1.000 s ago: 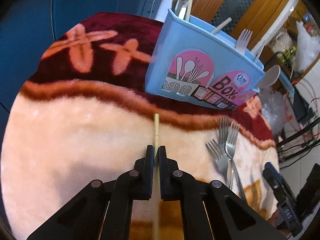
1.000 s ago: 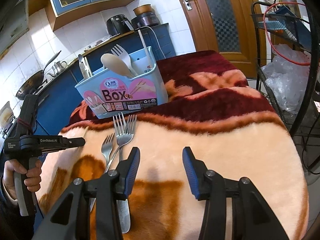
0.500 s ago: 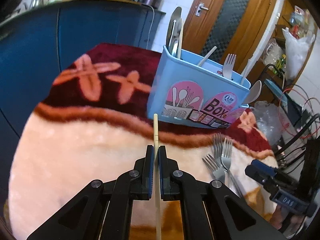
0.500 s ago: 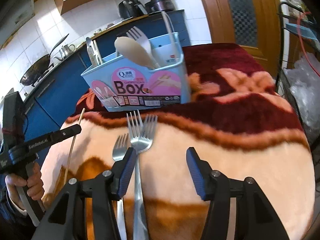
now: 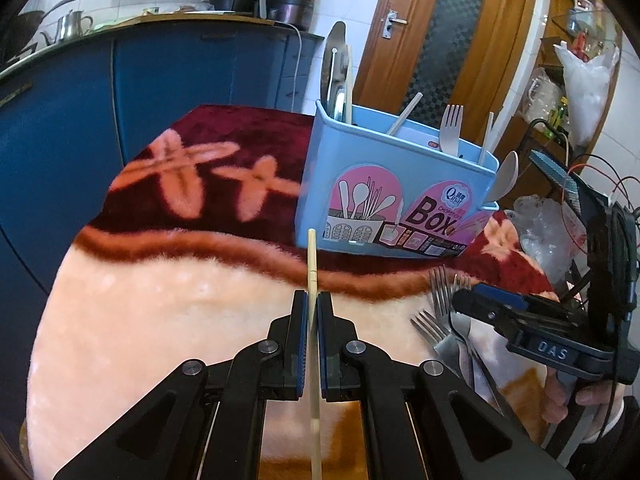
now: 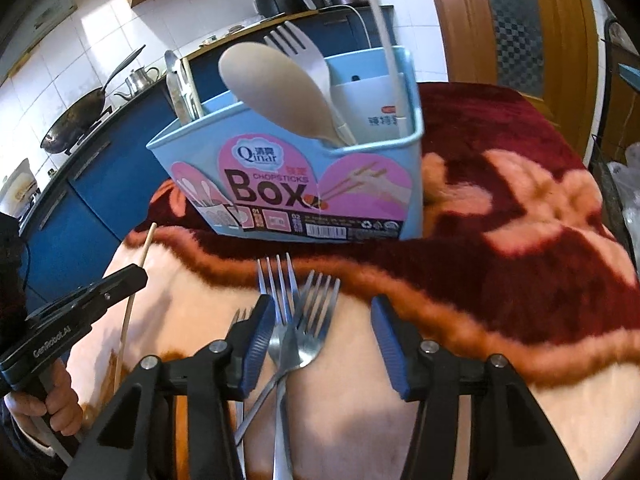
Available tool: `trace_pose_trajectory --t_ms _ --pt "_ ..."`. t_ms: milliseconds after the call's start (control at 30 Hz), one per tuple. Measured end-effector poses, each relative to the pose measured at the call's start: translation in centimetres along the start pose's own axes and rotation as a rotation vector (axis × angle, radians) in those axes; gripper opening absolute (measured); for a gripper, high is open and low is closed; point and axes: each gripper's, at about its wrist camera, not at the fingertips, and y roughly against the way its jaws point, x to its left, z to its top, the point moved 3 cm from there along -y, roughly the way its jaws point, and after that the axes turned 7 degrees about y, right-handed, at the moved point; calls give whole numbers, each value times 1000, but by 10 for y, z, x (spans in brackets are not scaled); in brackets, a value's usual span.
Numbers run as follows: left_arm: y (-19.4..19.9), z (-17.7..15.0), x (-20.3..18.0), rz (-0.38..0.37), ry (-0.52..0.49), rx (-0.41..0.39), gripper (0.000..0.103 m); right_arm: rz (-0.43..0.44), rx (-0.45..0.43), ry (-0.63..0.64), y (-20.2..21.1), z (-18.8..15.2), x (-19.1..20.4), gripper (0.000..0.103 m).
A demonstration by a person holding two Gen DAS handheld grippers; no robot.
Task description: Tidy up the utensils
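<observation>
A light-blue chopsticks box (image 5: 384, 184) (image 6: 304, 184) stands on the dark red part of the blanket, with a spoon, a fork and other utensils in it. My left gripper (image 5: 313, 300) (image 6: 132, 276) is shut on a thin wooden chopstick (image 5: 312, 256) (image 6: 138, 280), whose tip points at the box's near left corner. Three metal forks (image 6: 296, 320) (image 5: 444, 320) lie on the pale fleece in front of the box. My right gripper (image 6: 322, 308) (image 5: 476, 300) hovers over them with its jaws closing; two crossed forks lie between the pads, which do not press on them.
A fleece blanket (image 5: 140, 320) covers the table. Blue kitchen cabinets (image 5: 60, 140) run along the left and back. A wooden door (image 5: 440, 40) and a wire rack with plastic bags (image 5: 580, 80) stand at the right. A hand (image 6: 60, 408) holds the left gripper's handle.
My right gripper has moved forward over the forks, closer to the box. The left gripper has tilted upward, still holding the chopstick.
</observation>
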Motion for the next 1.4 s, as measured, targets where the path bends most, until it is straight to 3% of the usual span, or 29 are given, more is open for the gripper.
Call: trace_pose_trajectory --t_ms 100,167,233,333,833,1100,1400 --pt "0 -1 0 -3 2 1 4 14 -3 4 -2 1 1 40" --pt "0 -1 0 -3 2 0 4 35 -11 2 -1 1 1 24" --pt "0 -1 0 -5 4 0 4 46 -21 6 1 0 2 15" --pt "0 -1 0 -5 3 0 4 55 -54 28 8 0 7 8" --pt "8 -1 -1 -4 -5 -21 4 66 -252 9 56 -1 18 4" --pt "13 -1 -2 -10 -5 -37 4 13 -377 26 90 0 26 4" --pt "44 15 -8 -61 -2 -175 4 -91 -541 60 132 9 32 4"
